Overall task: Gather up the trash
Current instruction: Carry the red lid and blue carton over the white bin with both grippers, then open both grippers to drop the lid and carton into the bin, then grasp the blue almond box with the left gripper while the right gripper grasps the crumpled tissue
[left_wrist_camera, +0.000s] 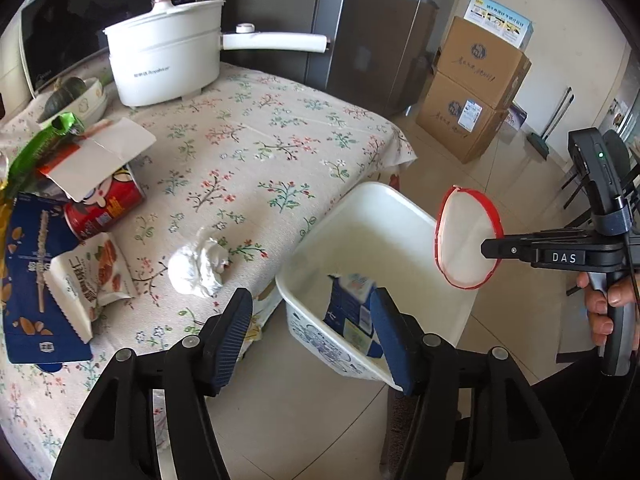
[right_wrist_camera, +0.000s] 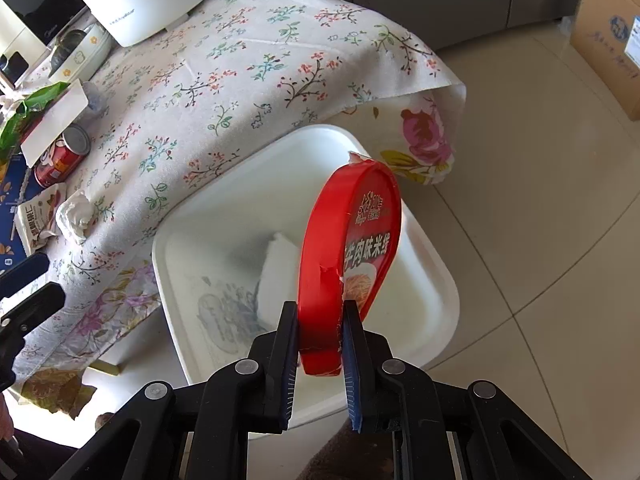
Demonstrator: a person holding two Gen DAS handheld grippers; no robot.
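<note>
My left gripper [left_wrist_camera: 310, 308] hangs open over the near rim of a white plastic bin [left_wrist_camera: 400, 232] on the floor beside the table. A blue and white carton [left_wrist_camera: 352, 308] sits blurred inside the bin, beyond the fingers, and nothing is between the pads. My right gripper [right_wrist_camera: 320, 320] is shut on the edge of a red round lid [right_wrist_camera: 352, 240], held upright above the bin [right_wrist_camera: 420, 292]. The left wrist view shows the lid's pale underside [left_wrist_camera: 466, 236]. A crumpled tissue [left_wrist_camera: 198, 266], a red can [left_wrist_camera: 106, 208], a snack wrapper [left_wrist_camera: 92, 276] and a blue box [left_wrist_camera: 32, 280] lie on the table.
A floral cloth [left_wrist_camera: 260, 140] covers the table. At its back stand a white pot with a long handle [left_wrist_camera: 164, 56], a microwave [left_wrist_camera: 60, 28] and a bowl [left_wrist_camera: 86, 96]. Stacked cardboard boxes [left_wrist_camera: 476, 92] and a grey fridge [left_wrist_camera: 360, 20] stand beyond on the tiled floor.
</note>
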